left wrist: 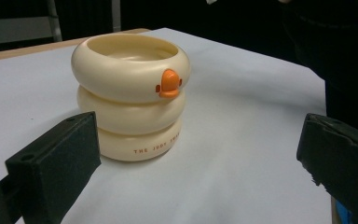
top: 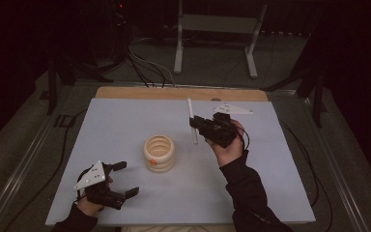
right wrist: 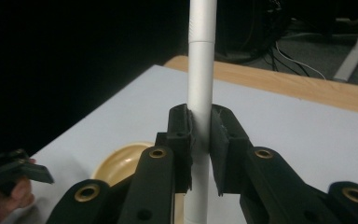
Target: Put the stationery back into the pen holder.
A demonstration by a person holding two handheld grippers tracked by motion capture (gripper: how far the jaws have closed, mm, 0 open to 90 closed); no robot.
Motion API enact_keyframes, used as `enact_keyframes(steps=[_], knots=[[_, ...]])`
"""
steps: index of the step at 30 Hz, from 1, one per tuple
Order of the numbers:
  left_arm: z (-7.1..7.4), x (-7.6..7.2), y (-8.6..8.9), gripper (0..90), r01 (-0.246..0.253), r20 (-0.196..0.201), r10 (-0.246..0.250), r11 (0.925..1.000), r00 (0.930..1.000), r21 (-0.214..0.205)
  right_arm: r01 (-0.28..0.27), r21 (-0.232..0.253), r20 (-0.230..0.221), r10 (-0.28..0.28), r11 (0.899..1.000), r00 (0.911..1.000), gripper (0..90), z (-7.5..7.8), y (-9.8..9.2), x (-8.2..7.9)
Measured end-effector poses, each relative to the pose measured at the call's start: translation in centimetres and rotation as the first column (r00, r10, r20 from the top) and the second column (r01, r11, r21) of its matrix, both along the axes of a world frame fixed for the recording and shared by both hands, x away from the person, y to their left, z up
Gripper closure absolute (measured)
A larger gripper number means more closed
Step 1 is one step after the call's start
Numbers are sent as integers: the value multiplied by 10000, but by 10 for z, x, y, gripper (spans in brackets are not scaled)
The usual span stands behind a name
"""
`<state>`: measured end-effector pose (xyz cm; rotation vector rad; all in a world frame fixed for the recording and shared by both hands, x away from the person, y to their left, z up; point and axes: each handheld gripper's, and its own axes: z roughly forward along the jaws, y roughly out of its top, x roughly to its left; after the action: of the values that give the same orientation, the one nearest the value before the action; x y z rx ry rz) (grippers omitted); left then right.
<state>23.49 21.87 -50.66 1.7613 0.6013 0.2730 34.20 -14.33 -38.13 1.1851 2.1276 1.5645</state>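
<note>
A cream holder [top: 159,153] made of stacked rings, with a small orange beak on its side, stands near the middle of the pale mat [top: 125,121]. In the left gripper view the holder [left wrist: 130,95] stands ahead of the wide-apart jaws. My left gripper [top: 124,179] is open near the front left, empty. My right gripper [top: 195,123] is held up to the right of the holder, shut on a white pen [top: 192,120] that stands upright. In the right gripper view the pen [right wrist: 200,79] is pinched between the pads, with the holder [right wrist: 121,163] below.
The mat lies on a wooden table [top: 174,93] whose far edge shows. Behind it are cables [top: 145,67] on the floor and a white stand [top: 212,29]. A cable [top: 309,159] trails off the right side.
</note>
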Motion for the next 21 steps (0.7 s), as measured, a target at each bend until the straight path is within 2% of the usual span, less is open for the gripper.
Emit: enact_keyframes(steps=[13, 21], knots=[[0, 0, 0, 0, 4, 7, -4, 10000, 10000, -22, -470, 161, 740, 457, 9988, 9962, 785, 15, 19, -3], [0, 0, 0, 0, 12, 22, -12, 10000, 10000, -11, -993, 372, 975, 953, 9944, 9907, 785, 11, 36, -2]])
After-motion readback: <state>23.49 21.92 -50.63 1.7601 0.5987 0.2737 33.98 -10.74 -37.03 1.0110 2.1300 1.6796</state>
